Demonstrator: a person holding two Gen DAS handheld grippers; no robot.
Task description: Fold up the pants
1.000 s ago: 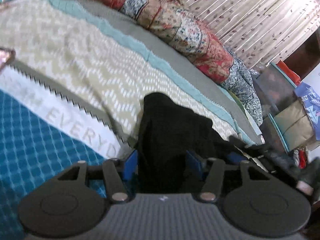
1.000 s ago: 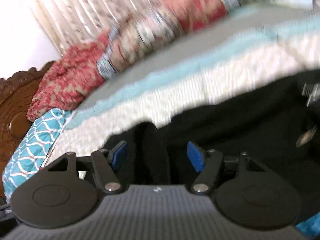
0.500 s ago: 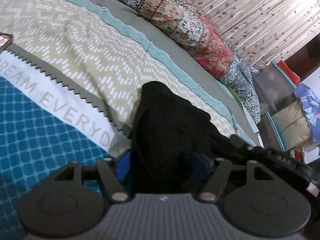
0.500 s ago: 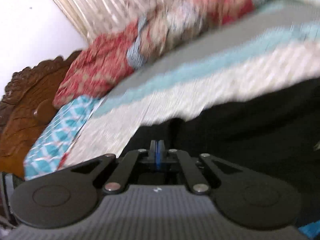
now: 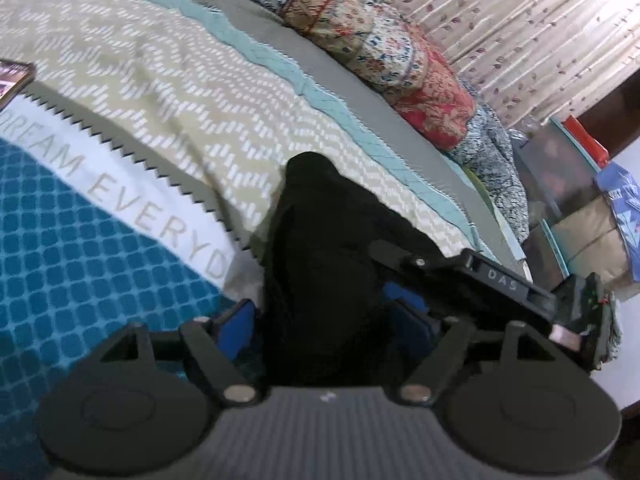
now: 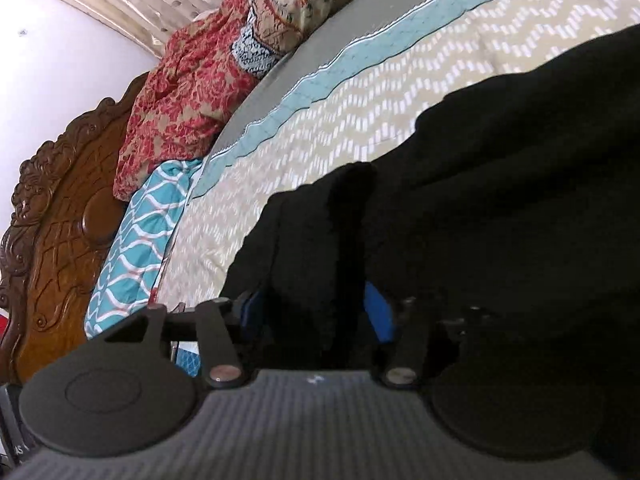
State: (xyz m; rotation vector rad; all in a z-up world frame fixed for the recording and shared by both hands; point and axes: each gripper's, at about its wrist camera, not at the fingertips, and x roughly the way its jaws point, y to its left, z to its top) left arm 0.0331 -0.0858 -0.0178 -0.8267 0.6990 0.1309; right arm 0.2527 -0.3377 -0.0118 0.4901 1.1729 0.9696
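The black pants (image 5: 320, 240) lie bunched on the patterned bedspread (image 5: 160, 92). In the left wrist view my left gripper (image 5: 324, 320) has its blue-padded fingers (image 5: 236, 320) apart with a fold of the black cloth between them. The right gripper's black body (image 5: 480, 276) shows just to its right. In the right wrist view the pants (image 6: 500, 168) fill the right half. My right gripper (image 6: 316, 312) has its jaws apart around a ridge of the cloth, which covers its right side.
Floral pillows and blankets (image 5: 380, 40) are piled along the bed's far side by a curtain (image 5: 520, 20). A carved wooden headboard (image 6: 60, 220) stands at the bed's end. A phone (image 5: 12, 80) lies at the left. Boxes and bags (image 5: 580, 208) stand beyond the bed.
The right gripper was shut half a second ago and now stands open around the cloth. Both grippers have moved over the bed with the pants; the left stays open.
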